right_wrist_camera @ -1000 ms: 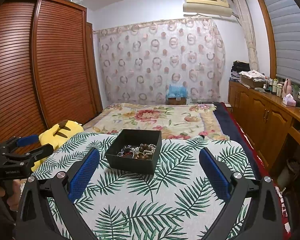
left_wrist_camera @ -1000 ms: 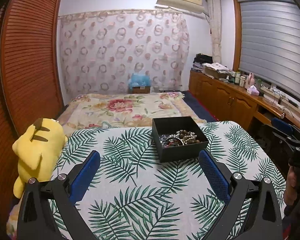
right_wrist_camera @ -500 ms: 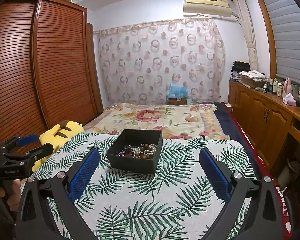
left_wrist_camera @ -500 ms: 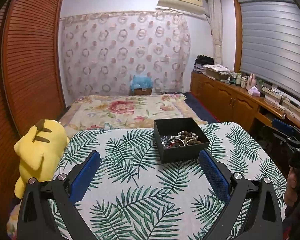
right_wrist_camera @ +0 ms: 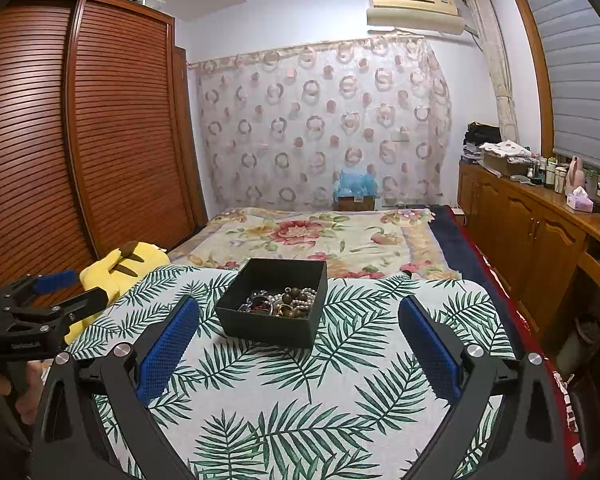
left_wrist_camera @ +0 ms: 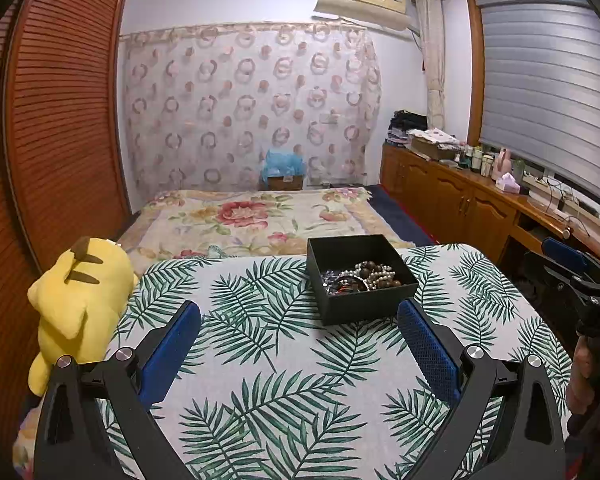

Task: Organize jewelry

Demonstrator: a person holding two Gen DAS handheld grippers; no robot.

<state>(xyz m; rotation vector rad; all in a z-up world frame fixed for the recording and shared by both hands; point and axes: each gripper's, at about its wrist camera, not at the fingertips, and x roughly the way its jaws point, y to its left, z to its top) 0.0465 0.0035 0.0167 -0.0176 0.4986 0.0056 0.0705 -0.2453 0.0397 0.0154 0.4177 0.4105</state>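
Tangled heap of pearl and brown wooden bead jewelry (left_wrist_camera: 360, 278) in open black square cardboard box (left_wrist_camera: 364, 308) on palm-leaf tablecloth (left_wrist_camera: 284, 364) — left gripper (left_wrist_camera: 298, 344) and right gripper (right_wrist_camera: 298, 344) spread wide, empty, aimed boxward as if readying access

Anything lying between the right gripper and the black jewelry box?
No. In the right wrist view, only bare palm-leaf cloth separates the right gripper from the black jewelry box.
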